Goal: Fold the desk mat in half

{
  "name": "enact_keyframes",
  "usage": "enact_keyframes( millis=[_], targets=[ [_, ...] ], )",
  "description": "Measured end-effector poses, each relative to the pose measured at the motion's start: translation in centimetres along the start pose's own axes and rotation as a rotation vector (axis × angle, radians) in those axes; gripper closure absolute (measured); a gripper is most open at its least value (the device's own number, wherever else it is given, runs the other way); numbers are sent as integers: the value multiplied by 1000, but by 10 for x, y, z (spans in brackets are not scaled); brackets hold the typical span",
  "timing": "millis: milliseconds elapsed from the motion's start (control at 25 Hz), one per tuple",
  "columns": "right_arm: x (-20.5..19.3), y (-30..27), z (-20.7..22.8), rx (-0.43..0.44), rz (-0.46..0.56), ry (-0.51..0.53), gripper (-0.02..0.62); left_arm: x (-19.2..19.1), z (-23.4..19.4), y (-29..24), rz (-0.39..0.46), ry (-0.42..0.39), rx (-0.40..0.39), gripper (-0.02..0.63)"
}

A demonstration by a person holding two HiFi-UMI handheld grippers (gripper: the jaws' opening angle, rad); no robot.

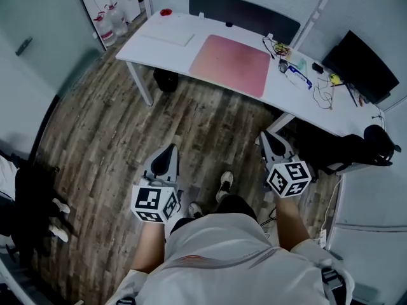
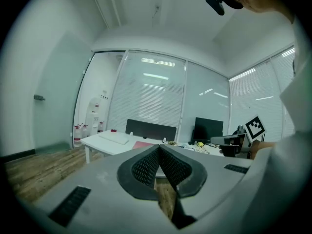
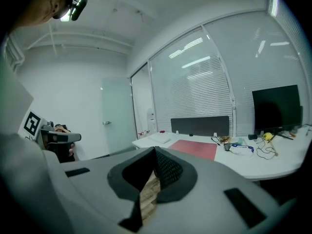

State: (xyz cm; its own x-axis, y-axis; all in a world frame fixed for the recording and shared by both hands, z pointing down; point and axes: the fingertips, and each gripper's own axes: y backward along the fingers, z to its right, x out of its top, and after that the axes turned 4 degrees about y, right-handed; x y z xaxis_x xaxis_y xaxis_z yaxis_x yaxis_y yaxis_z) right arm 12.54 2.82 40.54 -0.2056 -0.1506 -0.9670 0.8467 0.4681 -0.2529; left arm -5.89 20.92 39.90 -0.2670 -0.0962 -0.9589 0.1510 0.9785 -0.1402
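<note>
A pink desk mat (image 1: pixel 231 63) lies flat and unfolded on a white desk (image 1: pixel 292 97) across the room; it also shows as a red sheet, the desk mat (image 3: pixel 197 148), in the right gripper view and as a thin pink strip, the desk mat (image 2: pixel 143 145), in the left one. Both grippers are held low over the wooden floor, well short of the desk. My left gripper (image 1: pixel 166 155) is shut with nothing in it, its tips meeting (image 2: pixel 159 147). My right gripper (image 1: pixel 268 140) is shut and empty too, tips together (image 3: pixel 155 151).
On the desk lie a white pad (image 1: pixel 168 35), a red object (image 1: pixel 166 12), safety glasses (image 1: pixel 296 75) and loose cables (image 1: pixel 325 94). A dark screen panel (image 1: pixel 243 14) backs the desk, a monitor (image 1: pixel 360 67) stands at right. A dark chair (image 1: pixel 346 151) sits by the desk, water bottles (image 1: pixel 111 23) by the wall.
</note>
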Motion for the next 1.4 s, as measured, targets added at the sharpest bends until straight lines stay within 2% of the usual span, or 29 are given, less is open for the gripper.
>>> enact_keyframes(
  millis=[400, 880, 1080, 1240, 1400],
  targets=[
    [12, -92, 64, 6, 24, -65, 543, 21, -21, -101, -41, -36, -3, 594],
    [26, -190, 226, -57, 16, -127, 543, 48, -5, -296, -96, -66, -53, 594],
    [21, -225, 267, -83, -1, -141, 543, 47, -12, -354, -121, -66, -67, 594],
    [18, -237, 290, -141, -28, -162, 543, 43, -16, -399, -156, -52, -125, 594],
    [19, -244, 304, -250, -49, -167, 543, 49, -27, -445, -166, -44, -235, 594]
  ],
)
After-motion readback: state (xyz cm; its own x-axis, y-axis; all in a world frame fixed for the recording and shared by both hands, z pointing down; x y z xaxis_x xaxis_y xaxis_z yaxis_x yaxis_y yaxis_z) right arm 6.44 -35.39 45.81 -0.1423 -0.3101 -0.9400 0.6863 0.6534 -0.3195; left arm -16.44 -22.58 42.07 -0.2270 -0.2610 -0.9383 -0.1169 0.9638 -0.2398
